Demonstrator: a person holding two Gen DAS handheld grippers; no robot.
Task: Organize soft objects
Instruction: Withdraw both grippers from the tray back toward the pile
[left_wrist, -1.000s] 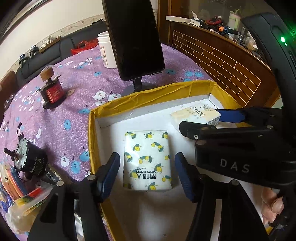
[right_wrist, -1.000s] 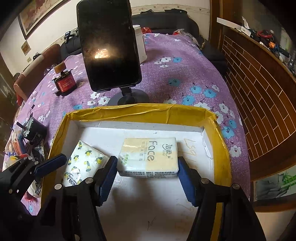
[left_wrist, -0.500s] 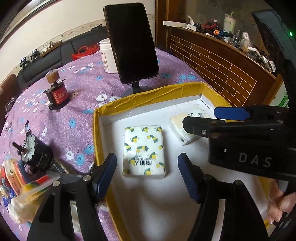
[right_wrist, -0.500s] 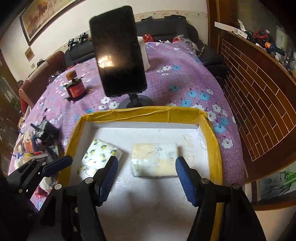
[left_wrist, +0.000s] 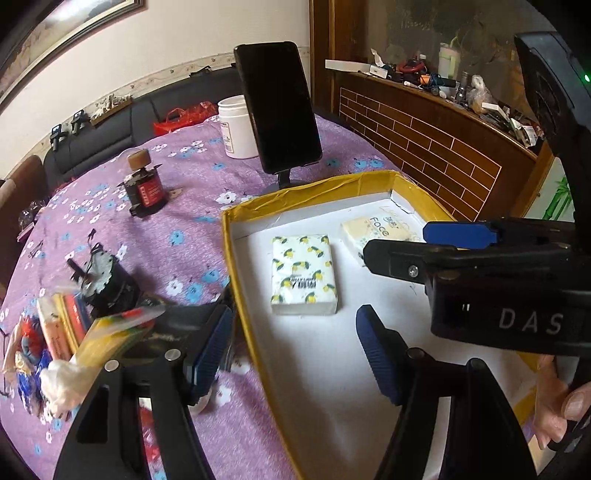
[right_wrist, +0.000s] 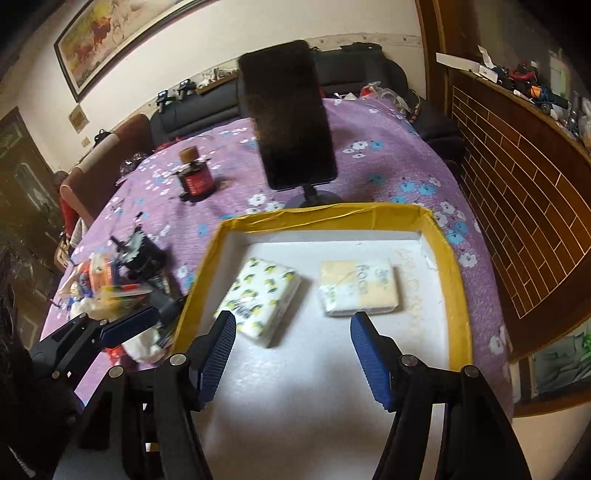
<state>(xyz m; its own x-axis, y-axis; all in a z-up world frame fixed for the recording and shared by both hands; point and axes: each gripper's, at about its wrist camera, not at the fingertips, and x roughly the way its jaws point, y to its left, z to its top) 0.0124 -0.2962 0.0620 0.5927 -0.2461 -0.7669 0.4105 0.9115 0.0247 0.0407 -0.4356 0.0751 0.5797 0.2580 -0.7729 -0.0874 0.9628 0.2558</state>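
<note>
Both packs are down in the shallow white box with the yellow taped rim (right_wrist: 458, 295), and both grippers sit back at its near end with nothing in them. The left gripper (left_wrist: 295, 354) has just been spreading its blue jaws and now stands about half open, empty; its left finger hangs outside the box's left wall, its right finger inside. The lemon-print white tissue pack (left_wrist: 303, 274) lies just beyond it, a touch right of its centre line, long axis running near to far. The right gripper (right_wrist: 293, 360) is half open too, gripping nothing, and the pale yellow and white tissue pack marked "Face" (right_wrist: 359, 287) rests ahead and right of its centre, long axis lying left to right across the box. The two packs are apart, side by side at the far half. Outside, on the purple flowered tablecloth (right_wrist: 388, 162) to the left, a heap of soft plastic-wrapped packets (left_wrist: 55, 339) sits right beside the left gripper, so I'd judge that hand far better placed to fetch the next one.
</note>
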